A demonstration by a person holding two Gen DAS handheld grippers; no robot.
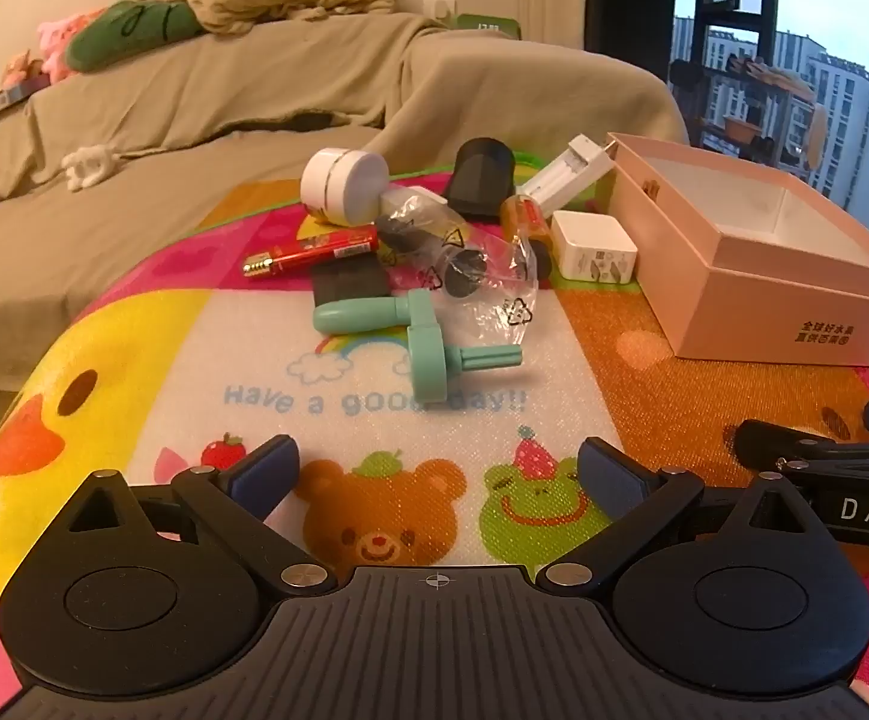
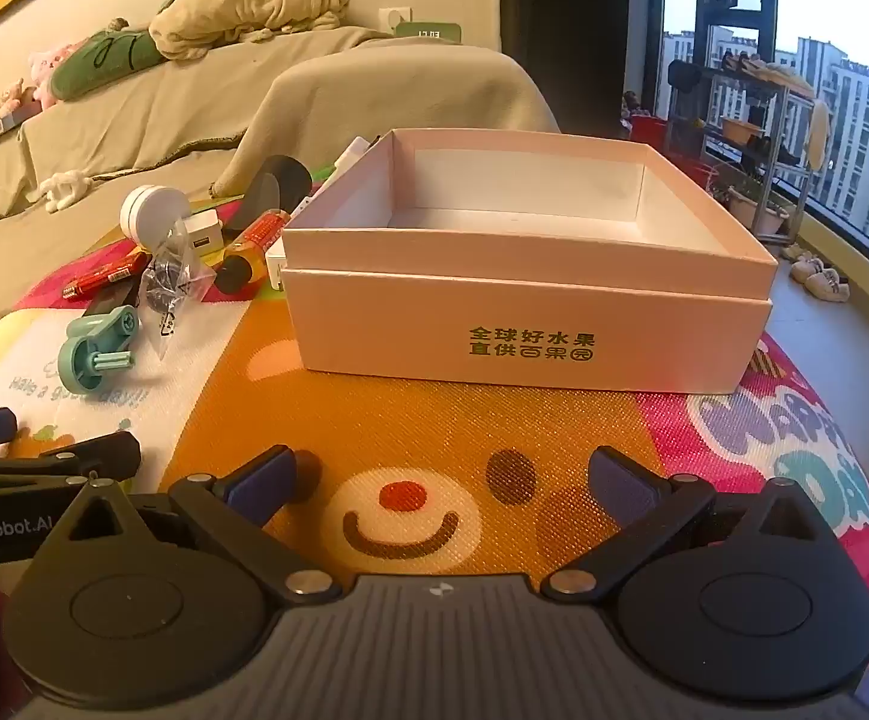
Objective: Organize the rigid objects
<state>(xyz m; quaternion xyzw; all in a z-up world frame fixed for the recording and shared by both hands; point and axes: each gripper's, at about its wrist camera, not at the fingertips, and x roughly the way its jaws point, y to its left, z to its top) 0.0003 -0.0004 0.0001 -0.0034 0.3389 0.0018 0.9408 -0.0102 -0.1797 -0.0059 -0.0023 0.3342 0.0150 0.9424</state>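
Left gripper (image 1: 437,468) spread wide, nothing between the blue pads (image 1: 266,468), hovering low over the cartoon-printed mat (image 1: 194,360) covering the surface. Right gripper (image 2: 443,480) likewise spread wide and empty, poised above the orange bear face on the same mat, with its black linkage showing at 3 o'clock in the left wrist view.

Pink cardboard box (image 2: 524,324) open-topped, white inside, with nothing seen in it, green lettering on its front wall, sitting at 12 o'clock ahead of the right gripper and at 2 o'clock from the left gripper.

Loose pile of items gathered at 12 o'clock from the left gripper, at 9 o'clock of the box:
- mint-green crank handle (image 1: 419,330) nearest, lying on the white panel of the mat
- crinkled clear plastic bag (image 1: 482,276) holding dark round pieces, touching the crank at its 2 o'clock
- flat black block (image 1: 347,279) just beyond the crank
- red tube with a gold end (image 1: 314,255) at 11 o'clock of the crank
- white round jar (image 1: 344,186) tipped on its side, farther back
- black cylinder (image 1: 482,177) at 3 o'clock of the jar
- orange bottle with a black cap (image 1: 527,225) lying down
- white plug adapter (image 1: 593,255) just beside the box wall
- white battery charger (image 1: 572,171) propped against the far corner of the box

Covered sofa (image 1: 194,120) beyond the surface at 11 o'clock.
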